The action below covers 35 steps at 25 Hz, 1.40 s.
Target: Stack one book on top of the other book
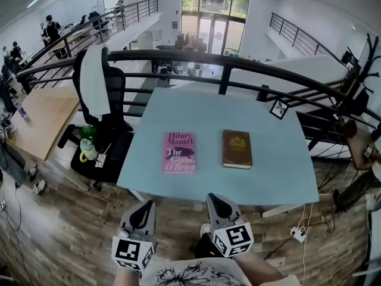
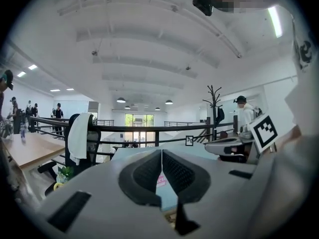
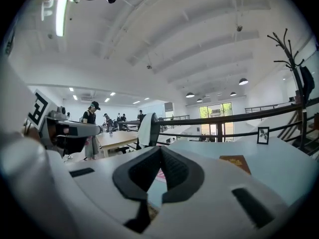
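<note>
Two books lie side by side on the pale blue table [image 1: 262, 177]: a pink book [image 1: 179, 152] to the left and a brown book [image 1: 237, 148] to the right, a gap between them. My left gripper [image 1: 143, 207] and right gripper [image 1: 217, 200] hover short of the table's near edge, both shut and holding nothing. In the left gripper view the pink book [image 2: 161, 180] peeks through the shut left gripper [image 2: 161, 152]. From the right gripper view the brown book [image 3: 237, 163] shows right of the shut right gripper [image 3: 160, 149], and a sliver of the pink book [image 3: 160, 176] below it.
A black railing [image 1: 238, 64] curves behind the table. A small picture frame [image 1: 278, 108] stands at the table's far right corner. A black office chair [image 1: 101, 94] with a white cloth stands at the left. A coat rack [image 1: 363, 64] is at the right. Cables lie on the wooden floor [image 1: 297, 234].
</note>
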Tool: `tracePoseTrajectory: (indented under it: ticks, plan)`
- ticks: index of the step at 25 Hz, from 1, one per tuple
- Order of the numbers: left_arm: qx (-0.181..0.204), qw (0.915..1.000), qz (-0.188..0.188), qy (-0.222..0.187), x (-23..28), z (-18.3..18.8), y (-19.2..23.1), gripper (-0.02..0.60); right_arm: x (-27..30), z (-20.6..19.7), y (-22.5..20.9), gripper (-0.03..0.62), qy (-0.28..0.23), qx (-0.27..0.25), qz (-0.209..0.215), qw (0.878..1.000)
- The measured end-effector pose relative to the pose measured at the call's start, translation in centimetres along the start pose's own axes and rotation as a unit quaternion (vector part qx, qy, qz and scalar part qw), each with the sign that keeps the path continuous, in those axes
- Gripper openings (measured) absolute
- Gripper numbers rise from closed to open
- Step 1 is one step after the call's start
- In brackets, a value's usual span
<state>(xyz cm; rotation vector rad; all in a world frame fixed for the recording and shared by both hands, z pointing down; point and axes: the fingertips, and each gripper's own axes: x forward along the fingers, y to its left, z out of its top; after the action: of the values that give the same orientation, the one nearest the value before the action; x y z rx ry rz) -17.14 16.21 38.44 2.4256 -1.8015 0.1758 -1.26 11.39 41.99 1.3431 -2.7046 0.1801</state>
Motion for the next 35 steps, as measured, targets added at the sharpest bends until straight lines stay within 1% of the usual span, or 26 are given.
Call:
tracePoseTrajectory:
  ticks: [3,5,9,11,14,18,21,24,30,33,34,35]
  plan:
    - [0.005,0.9999,0.012,-0.010,5.5,0.6,0.2,0.011,3.6,1.7,-4.6,-0.006,-0.003,-0.009,0.015,1.000]
    - [0.002,0.9997,0.021,-0.015,9.0,1.5,0.1,0.011,5.7,2.8,-7.8,-0.006,-0.004,-0.015,0.023,1.000]
    - [-0.009,0.9991,0.040,-0.010,15.4,3.4,-0.3,0.011,9.5,4.0,-13.9,-0.008,-0.012,-0.020,0.028,0.999]
    - [-0.015,0.9989,0.044,-0.006,17.8,3.4,-0.5,0.011,11.1,4.0,-15.9,-0.008,-0.006,-0.019,0.037,0.999]
    - [-0.017,0.9988,0.045,0.000,20.5,2.6,0.0,0.011,13.5,3.4,-17.8,-0.008,0.005,-0.013,0.043,0.999]
    - [-0.028,0.9984,0.049,0.001,22.7,2.1,2.2,0.011,16.6,2.2,-18.1,-0.006,0.027,0.002,0.053,0.998]
    - [-0.027,0.9989,0.037,0.000,24.2,0.6,4.3,0.011,19.2,1.0,-17.6,-0.006,0.055,0.009,0.064,0.996]
    - [-0.029,0.9989,0.034,0.015,25.6,0.7,6.9,0.011,22.3,-0.6,-16.8,-0.006,0.089,0.025,0.065,0.994]
    - [-0.035,0.9992,0.007,0.018,28.0,0.1,11.4,0.011,27.9,-5.5,-15.5,-0.005,0.157,0.052,0.060,0.984]
    - [-0.037,0.9992,-0.004,0.016,28.9,-0.6,13.0,0.011,29.8,-9.1,-15.2,-0.004,0.201,0.065,0.057,0.976]
    - [-0.038,0.9991,-0.008,0.017,29.2,-0.9,13.5,0.011,30.4,-10.4,-14.9,0.041,0.219,0.075,0.060,0.971]
    - [-0.040,0.9990,-0.011,0.019,29.5,-1.3,14.0,0.011,31.0,-11.8,-14.7,0.123,0.238,0.087,0.065,0.965]
